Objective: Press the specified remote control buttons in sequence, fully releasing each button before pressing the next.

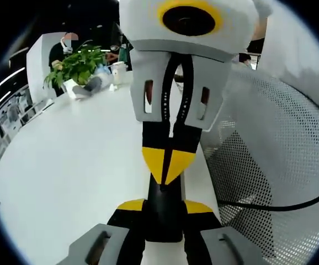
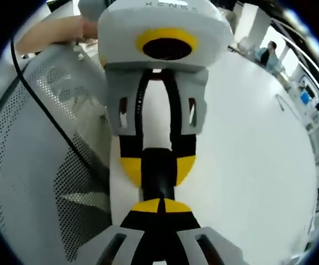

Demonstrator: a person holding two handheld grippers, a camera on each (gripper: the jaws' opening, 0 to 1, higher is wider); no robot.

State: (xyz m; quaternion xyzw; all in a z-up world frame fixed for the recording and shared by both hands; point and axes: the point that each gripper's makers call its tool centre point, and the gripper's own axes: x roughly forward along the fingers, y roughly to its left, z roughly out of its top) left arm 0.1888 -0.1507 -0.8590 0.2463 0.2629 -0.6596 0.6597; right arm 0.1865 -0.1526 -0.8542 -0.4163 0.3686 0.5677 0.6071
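A black remote control (image 1: 162, 221) stands on end between the yellow tips of my left gripper (image 1: 164, 207), which is shut on it. My right gripper (image 1: 168, 165) comes in from above, facing the camera, its yellow tips shut together and touching the remote's far end. In the right gripper view, my right gripper (image 2: 160, 206) is shut, its joined tips against the remote control (image 2: 159, 179). My left gripper (image 2: 158, 165) holds it from the far side. The buttons are hidden.
The white table (image 1: 65, 165) stretches to the left, with a potted plant (image 1: 76, 66) and cups at its far end. A white perforated chair back (image 1: 270, 165) and a black cable (image 1: 281, 207) lie close on the right. A person's hand (image 2: 54, 30) shows behind the chair.
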